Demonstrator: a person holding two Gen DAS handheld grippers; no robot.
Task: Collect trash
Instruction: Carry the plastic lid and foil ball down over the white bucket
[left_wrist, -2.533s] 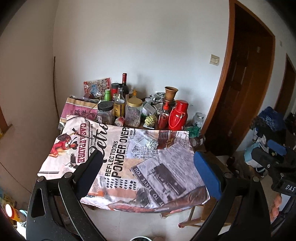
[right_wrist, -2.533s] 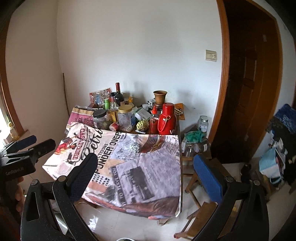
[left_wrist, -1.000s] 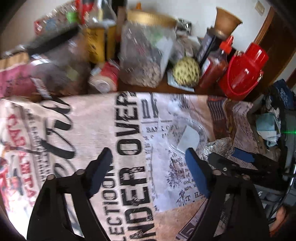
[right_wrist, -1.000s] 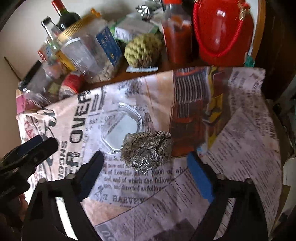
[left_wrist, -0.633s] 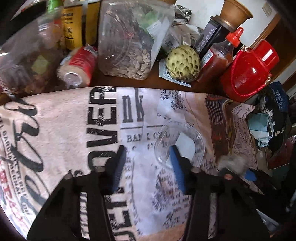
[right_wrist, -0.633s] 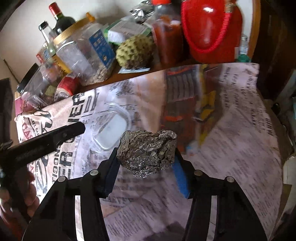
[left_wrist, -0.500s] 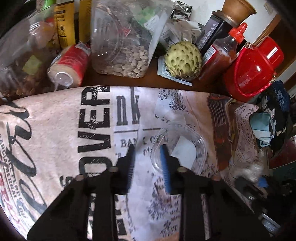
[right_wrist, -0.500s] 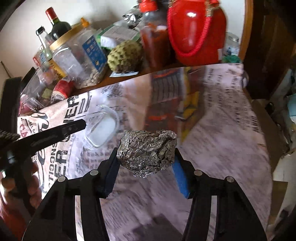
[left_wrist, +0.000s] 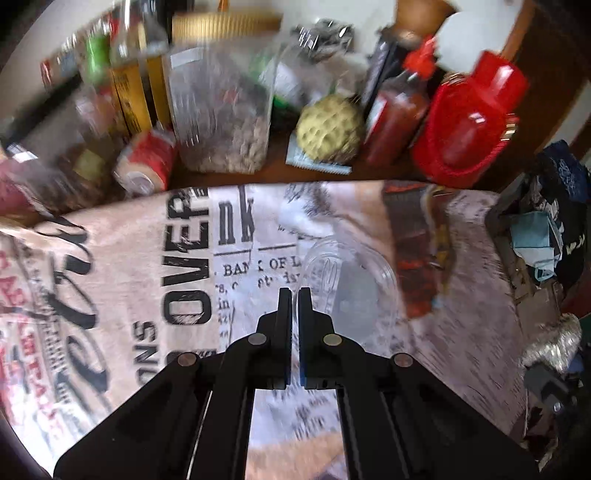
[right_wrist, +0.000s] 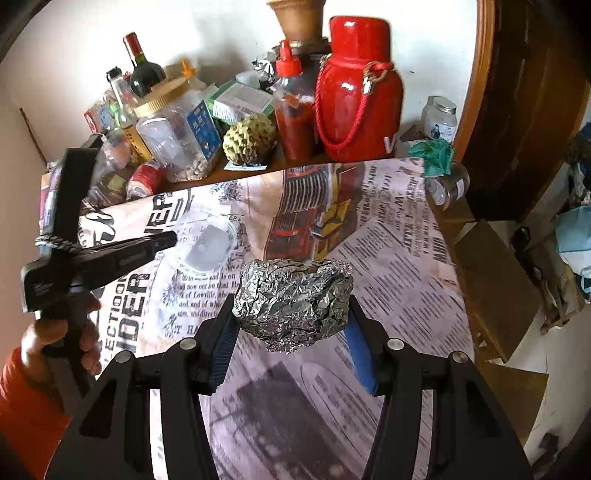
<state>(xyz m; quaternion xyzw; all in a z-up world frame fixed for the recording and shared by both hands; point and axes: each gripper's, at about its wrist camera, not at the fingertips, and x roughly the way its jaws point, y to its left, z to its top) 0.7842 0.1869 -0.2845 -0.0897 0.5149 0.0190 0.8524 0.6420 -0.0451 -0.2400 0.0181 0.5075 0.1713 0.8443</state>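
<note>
**Both tools hold trash above the table**

A table (right_wrist: 388, 236) covered in newspaper-print cloth fills both views, jars and bottles crowding its far edge. The right tool (right_wrist: 291, 332) grips a crumpled foil ball (right_wrist: 293, 302) just above the cloth. The left tool (left_wrist: 294, 295) has just closed, jaws pinching the rim of a clear plastic cup (left_wrist: 351, 284) lying on the cloth.

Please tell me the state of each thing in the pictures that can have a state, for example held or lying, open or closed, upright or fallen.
Foil ball: clamped in the right gripper, lifted off the tablecloth.
Clear plastic lid: rim pinched in the closed left gripper.
Red flask: upright, capped.
Sauce bottle: upright, capped.
Seed jar: upright, lid on.
Red can: lying on its side.
</note>
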